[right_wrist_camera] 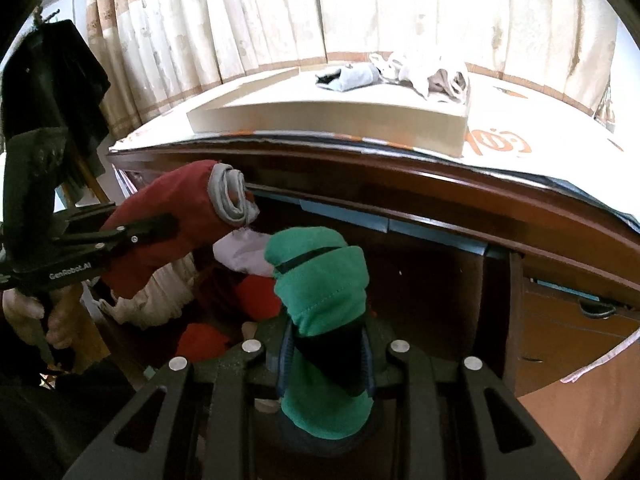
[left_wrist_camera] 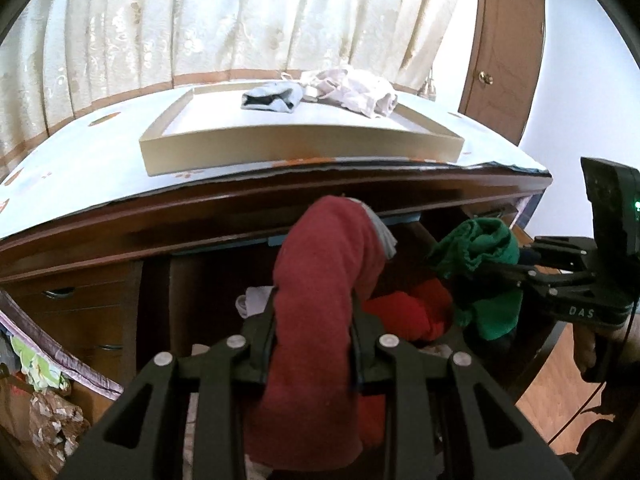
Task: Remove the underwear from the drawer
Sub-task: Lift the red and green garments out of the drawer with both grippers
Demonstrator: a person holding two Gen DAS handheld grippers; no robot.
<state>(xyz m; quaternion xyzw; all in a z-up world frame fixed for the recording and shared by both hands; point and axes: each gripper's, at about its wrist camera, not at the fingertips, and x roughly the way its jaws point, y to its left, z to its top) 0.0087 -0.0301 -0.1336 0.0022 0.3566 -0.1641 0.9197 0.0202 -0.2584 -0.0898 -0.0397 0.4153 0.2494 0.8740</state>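
Observation:
My left gripper (left_wrist_camera: 314, 316) is shut on a rolled dark red underwear with a grey waistband (left_wrist_camera: 324, 280), held up above the open drawer (left_wrist_camera: 224, 276). It also shows in the right wrist view (right_wrist_camera: 168, 220). My right gripper (right_wrist_camera: 326, 340) is shut on a rolled green underwear (right_wrist_camera: 320, 276), also lifted above the drawer; it shows in the left wrist view (left_wrist_camera: 480, 264). Bright red (left_wrist_camera: 408, 312) and white (right_wrist_camera: 244, 252) garments lie in the drawer below.
A shallow beige tray (left_wrist_camera: 300, 148) stands on the dresser top and holds a blue-grey garment (left_wrist_camera: 272, 98) and pale pink garments (left_wrist_camera: 356, 90). Curtains hang behind. A wooden door (left_wrist_camera: 504, 48) is at the right. Closed drawers with handles (left_wrist_camera: 58, 292) are at the left.

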